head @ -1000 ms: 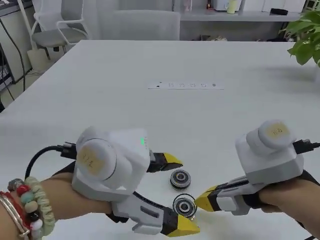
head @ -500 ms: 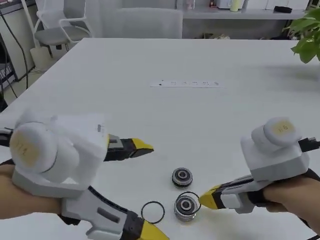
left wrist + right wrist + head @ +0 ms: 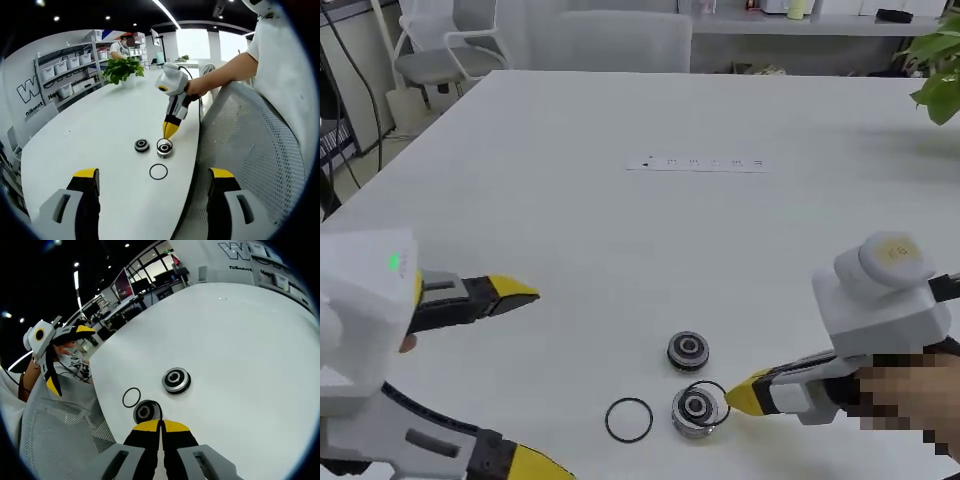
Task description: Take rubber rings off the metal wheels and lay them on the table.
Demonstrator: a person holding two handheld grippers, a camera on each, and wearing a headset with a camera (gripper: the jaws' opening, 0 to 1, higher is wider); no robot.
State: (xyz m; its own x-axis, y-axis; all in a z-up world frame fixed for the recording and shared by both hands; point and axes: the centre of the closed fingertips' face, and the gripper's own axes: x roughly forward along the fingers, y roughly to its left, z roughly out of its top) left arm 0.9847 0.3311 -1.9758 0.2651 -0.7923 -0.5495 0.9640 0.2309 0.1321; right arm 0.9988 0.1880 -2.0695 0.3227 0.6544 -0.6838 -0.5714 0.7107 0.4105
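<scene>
A flat socket strip (image 3: 696, 164) lies at centre, far side. An office chair (image 3: 425, 50) stands at far left. A leafy plant (image 3: 938, 75) occupies the right edge. In the left gripper view, a mesh chair back (image 3: 250, 150) stands at right, and shelving with storage bins (image 3: 65, 75) lines the left wall.

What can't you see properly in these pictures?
- Right gripper view: the shut jaws of the right hand-held gripper cover the edge of the near wheel, so whether they pinch anything is hidden.
- Head view: the lower jaw tip of the left hand-held gripper is cut off by the bottom edge.
- Head view: the markings on the far inset strip are too small to read.
</scene>
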